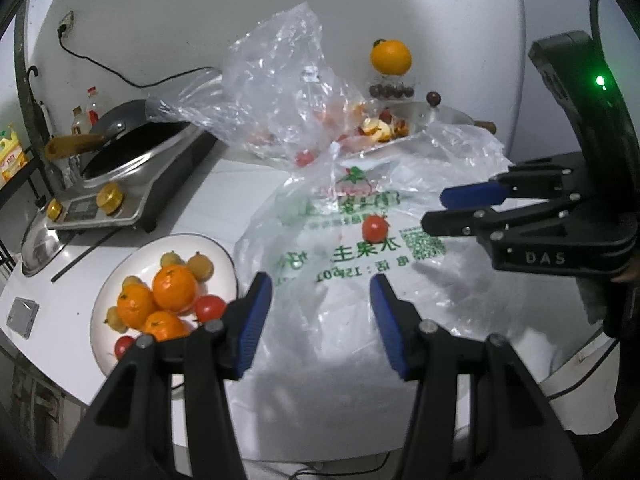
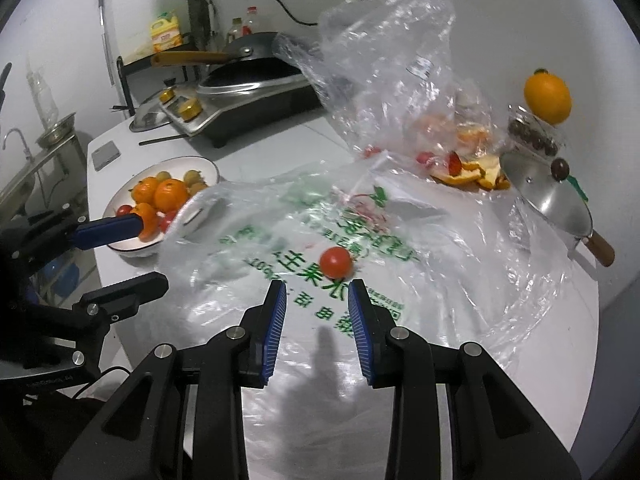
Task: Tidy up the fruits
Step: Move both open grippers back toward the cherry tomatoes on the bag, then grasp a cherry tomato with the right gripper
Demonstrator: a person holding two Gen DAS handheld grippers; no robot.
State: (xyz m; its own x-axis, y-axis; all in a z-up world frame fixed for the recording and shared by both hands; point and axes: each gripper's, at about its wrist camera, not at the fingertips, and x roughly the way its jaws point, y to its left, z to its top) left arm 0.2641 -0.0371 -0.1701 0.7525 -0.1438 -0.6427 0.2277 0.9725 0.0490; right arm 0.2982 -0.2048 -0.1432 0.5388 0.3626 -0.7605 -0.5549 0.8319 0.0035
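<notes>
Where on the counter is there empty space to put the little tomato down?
Bare counter shows between the stove, the fruit plate and the printed bag. Another bare strip lies beyond the bag's edge, below the pan. The back is crowded with the clear bag and peels. The tomato lies on the printed bag.

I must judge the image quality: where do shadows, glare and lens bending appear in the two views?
Left wrist view: strong fisheye bending, dark corners, glare on the clear plastic bag. Right wrist view: same bending, and a dark claw shadow falls on the printed bag below the sharp red tomato.
</notes>
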